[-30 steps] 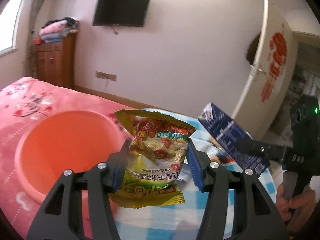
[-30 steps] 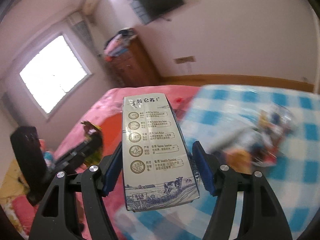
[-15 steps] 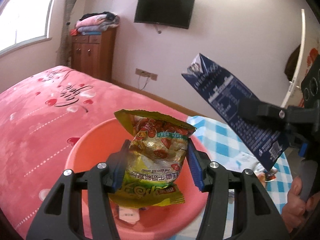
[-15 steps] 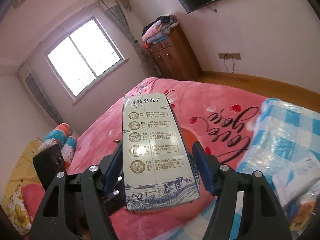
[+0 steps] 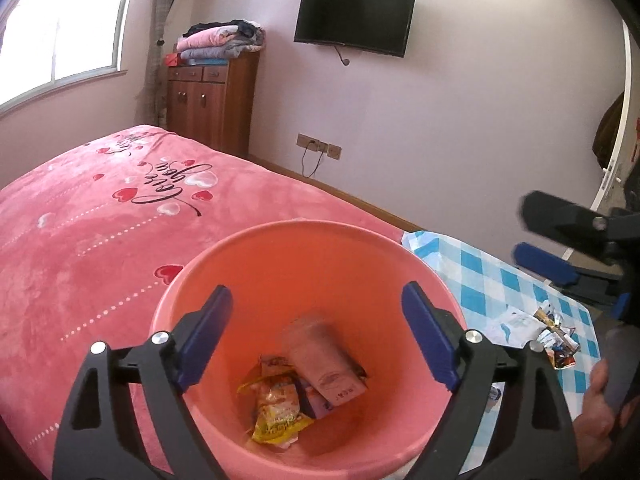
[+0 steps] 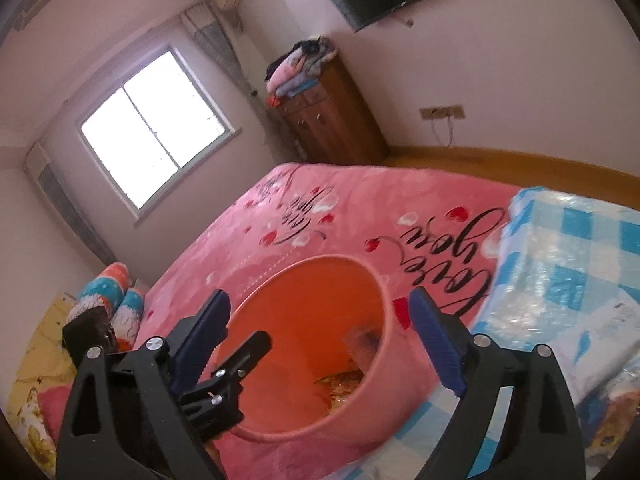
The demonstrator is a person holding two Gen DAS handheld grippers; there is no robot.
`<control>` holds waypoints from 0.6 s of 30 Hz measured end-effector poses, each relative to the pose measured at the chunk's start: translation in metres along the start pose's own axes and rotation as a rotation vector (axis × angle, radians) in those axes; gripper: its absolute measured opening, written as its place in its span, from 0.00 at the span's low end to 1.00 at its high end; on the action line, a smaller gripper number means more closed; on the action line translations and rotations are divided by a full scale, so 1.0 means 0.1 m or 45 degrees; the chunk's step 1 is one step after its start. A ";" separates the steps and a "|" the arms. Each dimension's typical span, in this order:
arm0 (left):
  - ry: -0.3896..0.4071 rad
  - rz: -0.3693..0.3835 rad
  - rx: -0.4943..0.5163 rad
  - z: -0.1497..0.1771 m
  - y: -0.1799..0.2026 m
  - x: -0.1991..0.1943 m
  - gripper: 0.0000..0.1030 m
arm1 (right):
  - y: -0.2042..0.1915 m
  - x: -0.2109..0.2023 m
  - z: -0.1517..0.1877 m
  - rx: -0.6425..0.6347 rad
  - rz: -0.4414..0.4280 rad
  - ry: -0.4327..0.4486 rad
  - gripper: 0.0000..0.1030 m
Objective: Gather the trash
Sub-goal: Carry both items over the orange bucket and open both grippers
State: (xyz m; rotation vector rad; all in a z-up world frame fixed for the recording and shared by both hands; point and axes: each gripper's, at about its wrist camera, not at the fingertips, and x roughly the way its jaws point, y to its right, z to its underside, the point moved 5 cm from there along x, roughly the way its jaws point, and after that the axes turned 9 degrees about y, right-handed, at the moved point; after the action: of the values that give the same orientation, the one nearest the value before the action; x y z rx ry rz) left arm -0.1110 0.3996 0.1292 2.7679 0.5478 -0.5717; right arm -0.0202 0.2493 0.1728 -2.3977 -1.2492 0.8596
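Observation:
A salmon-pink bucket (image 5: 320, 264) stands on the pink bedspread beside the table. At its bottom lie a yellow snack bag (image 5: 276, 408) and a blurred milk carton (image 5: 324, 364). My left gripper (image 5: 316, 308) hangs over the bucket's mouth, its jaws opening with nothing between them. My right gripper (image 6: 320, 312) hovers above the same bucket (image 6: 312, 300), jaws also opening and bare; the carton (image 6: 362, 342) shows blurred inside. The right gripper (image 5: 524, 232) appears at the right of the left wrist view, held by a hand (image 5: 600, 400).
A table with a blue-checked cloth (image 5: 480, 268) adjoins the bucket on the right and bears a white packet (image 5: 516, 324) and crumpled wrappers (image 5: 556, 336). The bed (image 5: 100, 240) spreads left. A wooden cabinet (image 5: 212, 104) and wall TV (image 5: 352, 20) stand behind.
Both grippers swung from the table to above the bucket, then opened. The snack bag left the left jaws and the carton left the right jaws; both now lie inside the bucket.

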 end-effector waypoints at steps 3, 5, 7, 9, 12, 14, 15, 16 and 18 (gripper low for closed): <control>0.015 0.011 -0.003 -0.02 0.02 -0.04 0.86 | 0.10 -0.18 -0.01 -0.021 0.058 0.051 0.90; 0.024 0.027 -0.005 -0.02 0.03 -0.08 0.87 | 0.18 -0.34 0.03 -0.029 0.096 0.083 0.90; 0.036 0.038 -0.005 -0.02 0.08 -0.14 0.88 | 0.25 -0.50 0.06 -0.037 0.138 0.112 0.90; 0.047 0.065 -0.007 -0.02 0.13 -0.21 0.90 | 0.31 -0.66 0.11 -0.043 0.181 0.142 0.91; 0.050 0.100 0.004 0.01 0.23 -0.30 0.90 | 0.42 -0.84 0.20 -0.044 0.242 0.163 0.91; 0.047 0.120 0.015 0.03 0.30 -0.35 0.91 | 0.49 -0.93 0.26 -0.040 0.277 0.170 0.91; 0.046 0.128 0.019 0.04 0.33 -0.36 0.91 | 0.53 -0.98 0.29 -0.040 0.297 0.174 0.91; 0.044 0.140 0.027 0.05 0.37 -0.39 0.91 | 0.55 -1.00 0.31 -0.041 0.311 0.176 0.91; 0.042 0.156 0.042 0.08 0.44 -0.43 0.91 | 0.60 -1.05 0.35 -0.043 0.343 0.181 0.91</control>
State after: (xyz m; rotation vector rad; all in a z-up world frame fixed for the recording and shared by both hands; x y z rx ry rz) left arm -0.1326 0.3442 0.1482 2.8226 0.3755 -0.5123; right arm -0.0503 0.1287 0.1530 -2.6421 -0.9095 0.7278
